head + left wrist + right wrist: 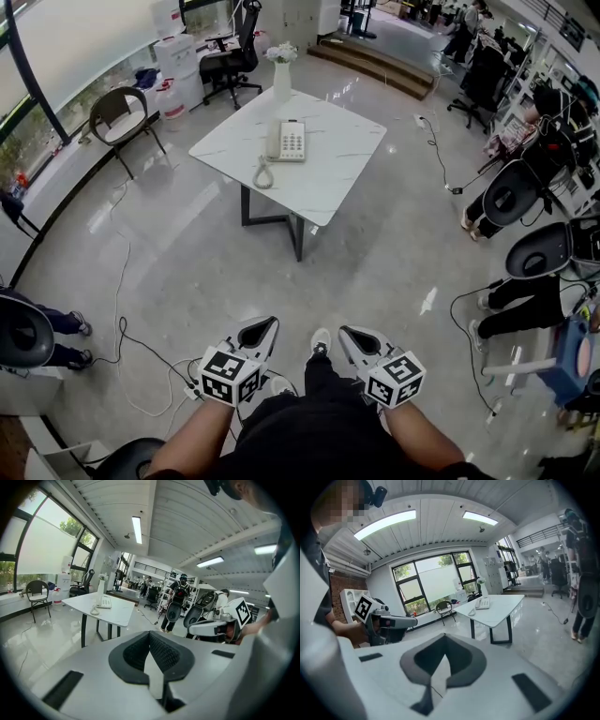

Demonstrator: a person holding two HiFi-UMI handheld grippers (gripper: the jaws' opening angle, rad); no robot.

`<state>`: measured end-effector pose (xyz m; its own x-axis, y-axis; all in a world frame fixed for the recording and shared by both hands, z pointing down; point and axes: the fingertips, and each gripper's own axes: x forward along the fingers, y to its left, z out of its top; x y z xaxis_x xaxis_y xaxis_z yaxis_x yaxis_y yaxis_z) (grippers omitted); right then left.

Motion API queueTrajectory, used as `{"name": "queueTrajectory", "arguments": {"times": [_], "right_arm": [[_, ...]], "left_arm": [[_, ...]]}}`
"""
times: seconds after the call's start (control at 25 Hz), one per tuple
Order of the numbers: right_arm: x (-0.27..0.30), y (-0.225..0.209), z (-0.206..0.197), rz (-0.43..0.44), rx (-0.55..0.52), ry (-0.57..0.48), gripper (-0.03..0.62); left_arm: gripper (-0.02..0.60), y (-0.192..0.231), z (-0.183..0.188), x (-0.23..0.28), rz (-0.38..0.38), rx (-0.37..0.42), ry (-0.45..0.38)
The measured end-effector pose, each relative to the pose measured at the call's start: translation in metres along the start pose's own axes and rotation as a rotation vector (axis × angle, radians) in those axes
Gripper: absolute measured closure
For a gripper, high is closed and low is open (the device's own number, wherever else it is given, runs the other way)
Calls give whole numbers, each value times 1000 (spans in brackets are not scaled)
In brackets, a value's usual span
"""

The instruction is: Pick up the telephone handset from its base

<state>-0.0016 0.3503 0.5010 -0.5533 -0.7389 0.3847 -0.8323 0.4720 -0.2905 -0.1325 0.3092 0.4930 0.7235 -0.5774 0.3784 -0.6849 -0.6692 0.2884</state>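
A white telephone (288, 141) lies on a white marble-top table (328, 178) some way ahead across the floor. Its handset (274, 141) rests on the base's left side, with a coiled cord (263, 174) trailing toward the table's near edge. Both grippers are held low by the person's body, far from the table. My left gripper (259, 330) is shut with nothing in it, and so is my right gripper (356, 337). In the left gripper view the phone (104, 603) is small and distant; in the right gripper view the phone (482, 603) also sits far off.
A white vase with flowers (282, 75) stands at the table's far corner. A chair (117, 117) and an office chair (234, 58) are at the left and back. Cables (122, 328) run over the floor. Seated people (525, 281) and equipment line the right side.
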Motion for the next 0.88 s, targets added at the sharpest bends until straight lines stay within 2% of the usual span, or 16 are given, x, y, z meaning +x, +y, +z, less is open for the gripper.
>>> {"name": "queueTrajectory", "arguments": {"times": [0.2, 0.4, 0.88], "right_arm": [[27, -9, 11, 32, 4, 4, 592], [51, -20, 42, 67, -20, -22, 592], [89, -86, 94, 97, -22, -64, 592]], "left_arm": [[578, 16, 12, 9, 19, 3, -1], [578, 40, 36, 21, 61, 16, -11], [578, 55, 85, 89, 76, 51, -15]]}}
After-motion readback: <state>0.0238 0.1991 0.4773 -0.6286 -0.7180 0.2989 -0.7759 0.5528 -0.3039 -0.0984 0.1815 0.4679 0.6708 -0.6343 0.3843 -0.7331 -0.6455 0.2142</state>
